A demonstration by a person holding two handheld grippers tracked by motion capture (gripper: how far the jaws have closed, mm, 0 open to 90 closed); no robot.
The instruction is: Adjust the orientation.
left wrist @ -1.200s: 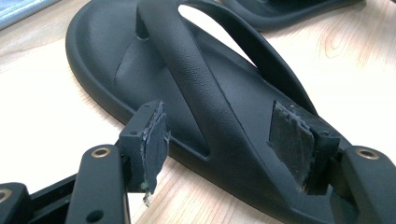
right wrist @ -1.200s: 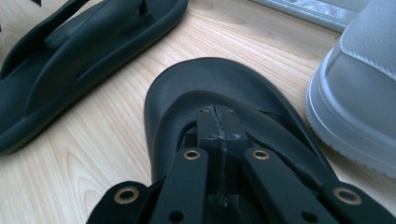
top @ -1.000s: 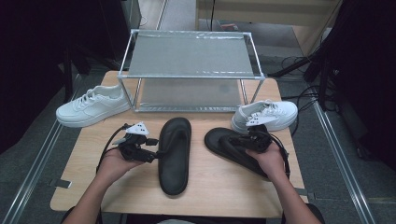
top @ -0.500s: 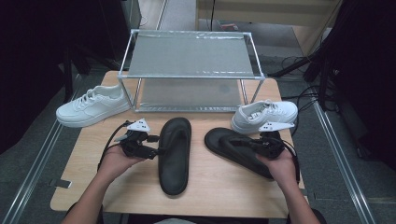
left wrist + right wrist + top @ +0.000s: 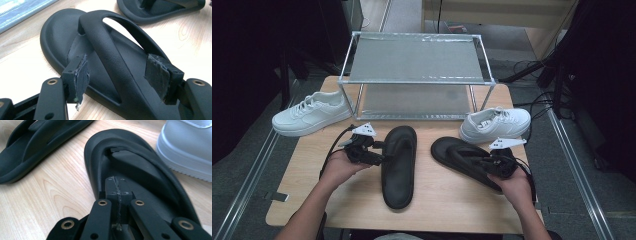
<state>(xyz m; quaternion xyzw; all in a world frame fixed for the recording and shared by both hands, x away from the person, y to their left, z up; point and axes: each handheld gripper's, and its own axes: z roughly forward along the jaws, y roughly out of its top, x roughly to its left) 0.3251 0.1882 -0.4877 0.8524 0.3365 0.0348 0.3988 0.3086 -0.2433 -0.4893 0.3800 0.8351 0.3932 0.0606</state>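
Observation:
Two black flip-flops lie on the wooden table (image 5: pixel 312 200). The left flip-flop (image 5: pixel 399 165) points away from me. My left gripper (image 5: pixel 379 156) reaches it from the left side. In the left gripper view this gripper (image 5: pixel 120 77) is open, and its pads (image 5: pixel 81 76) stand on either side of the flip-flop's strap (image 5: pixel 110 52) without pressing it. The right flip-flop (image 5: pixel 462 156) lies slanted. My right gripper (image 5: pixel 484 162) is over its near part. In the right gripper view that gripper (image 5: pixel 117 192) is shut, pads together with nothing between them, just above the footbed (image 5: pixel 140 170).
A white sneaker (image 5: pixel 309 116) sits at the table's left edge and another (image 5: pixel 494 124) just behind the right flip-flop. A metal two-level rack (image 5: pixel 414 55) stands at the back centre. Bare wood lies in front of the flip-flops.
My right hand and gripper have slid a little to the right and toward me along the right flip-flop. The left gripper has hardly moved.

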